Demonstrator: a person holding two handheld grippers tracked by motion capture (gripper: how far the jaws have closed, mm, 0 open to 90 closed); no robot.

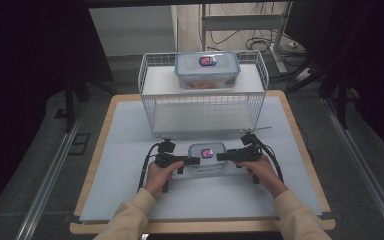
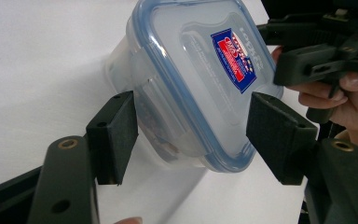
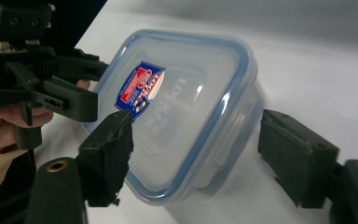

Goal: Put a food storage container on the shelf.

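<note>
A small clear box (image 1: 207, 155) with a blue-rimmed lid sits on the white table (image 1: 130, 150), just in front of the wire rack (image 1: 150, 107). The left gripper (image 1: 192, 160) and right gripper (image 1: 222, 156) meet it from either side, each with jaws spread wide around an end, not pinching. A bigger box (image 1: 207, 70) (same label) rests on the rack's top shelf.

Grey floor (image 1: 25, 165), dark curtains (image 1: 30, 45), cables (image 1: 250, 42) behind wooden-edged table (image 1: 95, 145).
</note>
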